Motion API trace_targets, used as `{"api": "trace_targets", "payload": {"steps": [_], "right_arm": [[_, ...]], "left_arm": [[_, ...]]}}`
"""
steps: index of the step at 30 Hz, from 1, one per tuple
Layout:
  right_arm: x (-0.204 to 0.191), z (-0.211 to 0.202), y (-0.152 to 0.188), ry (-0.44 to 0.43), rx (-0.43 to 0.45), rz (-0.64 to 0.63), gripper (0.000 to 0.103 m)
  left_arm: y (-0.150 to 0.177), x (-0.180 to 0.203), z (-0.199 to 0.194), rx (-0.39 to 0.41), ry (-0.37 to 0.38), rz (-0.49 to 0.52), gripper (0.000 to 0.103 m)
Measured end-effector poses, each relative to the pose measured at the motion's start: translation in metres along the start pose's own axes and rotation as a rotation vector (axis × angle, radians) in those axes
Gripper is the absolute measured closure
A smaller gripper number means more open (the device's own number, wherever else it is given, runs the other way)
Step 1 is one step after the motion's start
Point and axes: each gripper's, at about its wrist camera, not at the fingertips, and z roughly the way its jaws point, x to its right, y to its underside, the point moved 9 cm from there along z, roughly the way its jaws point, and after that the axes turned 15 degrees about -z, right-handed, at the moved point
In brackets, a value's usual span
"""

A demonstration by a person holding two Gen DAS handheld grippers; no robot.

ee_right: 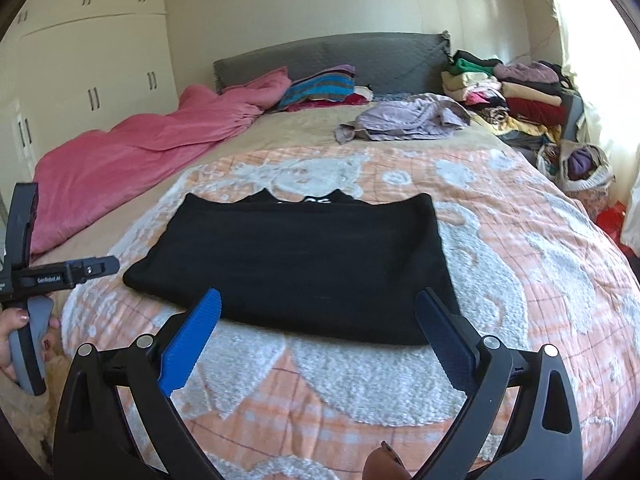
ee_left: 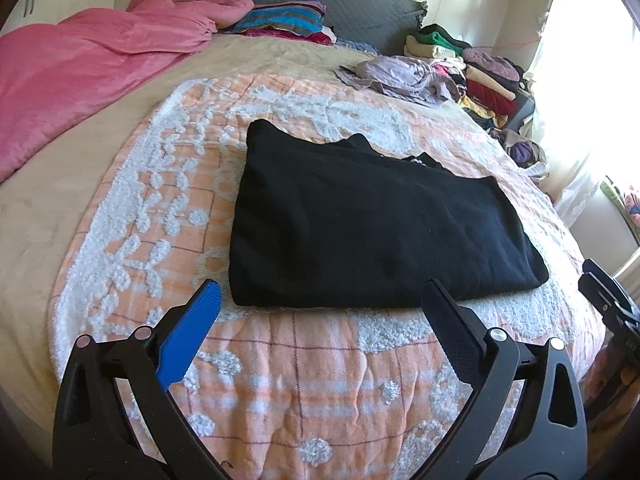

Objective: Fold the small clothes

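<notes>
The black garment (ee_left: 372, 224) is matt, soft knit cloth lying on a nubbly tufted orange-and-white blanket (ee_left: 304, 364), the pink quilt (ee_left: 84, 68) has a slight satin sheen, and each tool (ee_left: 320, 300) (ee_right: 318, 304) is matt black plastic with ridged blue pads (ee_left: 188, 344).

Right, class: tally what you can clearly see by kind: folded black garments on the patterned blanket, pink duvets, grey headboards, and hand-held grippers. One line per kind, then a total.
Folded black fabric garment: 1
Crumpled pink duvet: 1
Grey quilted headboard: 1
Hand-held grippers, both open: 2, the left hand-held gripper and the right hand-held gripper
Total: 5
</notes>
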Motion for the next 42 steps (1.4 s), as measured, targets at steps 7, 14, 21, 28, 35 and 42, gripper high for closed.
{"api": "trace_targets", "payload": {"steps": [7,14,21,28,35,42], "right_arm": [[-0.025,0.009,-0.015,-0.038,0.008,-0.047,0.006],[-0.057,0.023,-0.033,-0.084,0.016,-0.103,0.006],[-0.088,0.037,-0.047,-0.129,0.021,-0.159,0.006],[-0.117,0.050,-0.055,-0.169,0.016,-0.204,0.006],[-0.144,0.065,-0.055,-0.193,-0.003,-0.257,0.006],[-0.168,0.082,-0.050,-0.201,-0.025,-0.321,0.006]], "left_arm": [[-0.006,-0.010,-0.008,0.025,-0.004,-0.021,0.010],[-0.015,-0.028,-0.015,0.054,-0.026,-0.050,0.010],[-0.022,-0.054,-0.016,0.068,-0.052,-0.100,0.010],[-0.023,-0.072,-0.014,0.066,-0.068,-0.125,0.010],[-0.026,-0.094,-0.011,0.071,-0.112,-0.146,0.010],[-0.032,-0.114,-0.009,0.076,-0.129,-0.180,0.010]]}}
